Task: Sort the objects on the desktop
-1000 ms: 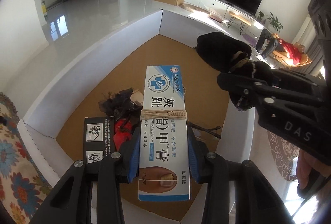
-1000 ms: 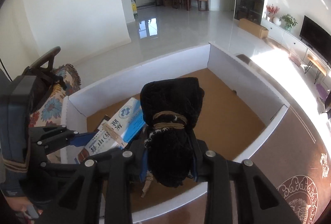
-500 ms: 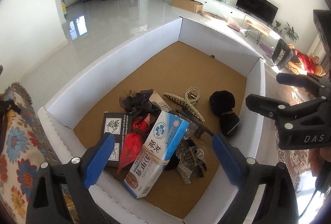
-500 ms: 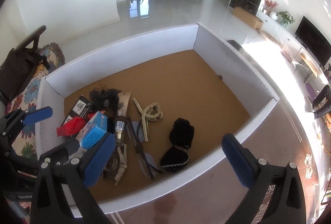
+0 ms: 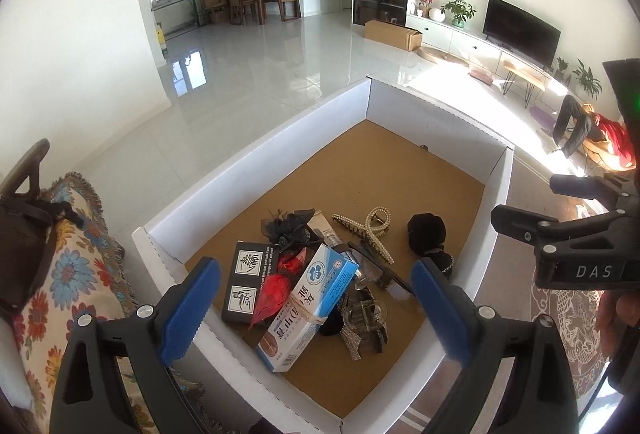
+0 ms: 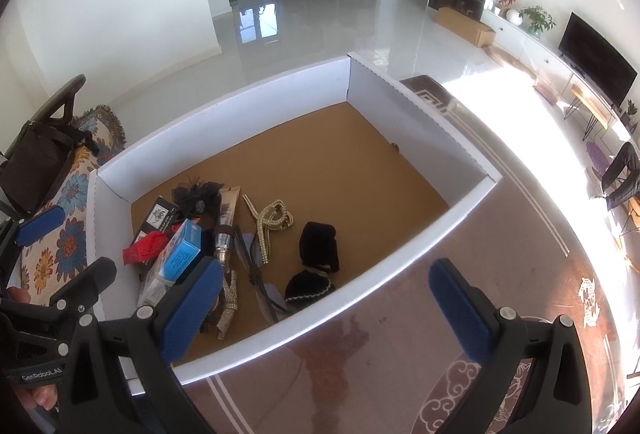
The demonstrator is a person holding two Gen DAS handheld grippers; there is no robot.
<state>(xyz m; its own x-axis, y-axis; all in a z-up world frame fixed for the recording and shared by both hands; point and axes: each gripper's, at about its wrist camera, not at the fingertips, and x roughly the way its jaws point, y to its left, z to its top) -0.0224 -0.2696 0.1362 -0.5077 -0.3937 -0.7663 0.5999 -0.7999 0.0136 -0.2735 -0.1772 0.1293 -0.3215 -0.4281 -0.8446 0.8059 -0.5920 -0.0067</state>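
A white-walled box (image 5: 256, 153) with a brown floor holds a pile of small objects. A blue-and-white cream carton (image 5: 308, 310) leans on the pile, also in the right wrist view (image 6: 176, 258). A black fabric piece (image 5: 428, 234) lies to its right (image 6: 316, 254). A pearl hair clip (image 5: 372, 230), a black card box (image 5: 248, 282), a red item (image 5: 276, 290) and a black bow (image 5: 288, 230) lie around them. My left gripper (image 5: 316, 310) is open and empty above the box's near side. My right gripper (image 6: 328, 314) is open and empty above the box's near wall.
A floral cloth (image 5: 60, 274) with a black bag (image 5: 24, 242) lies left of the box. A brown patterned rug (image 6: 400, 354) lies under the box's right side. The far half of the box floor (image 6: 340, 161) is bare. Glossy white floor (image 6: 312, 33) lies beyond.
Both grippers opened: the left let go of the cream carton and the right let go of the black fabric piece. Both now lie in the box, and both grippers have pulled back and up.
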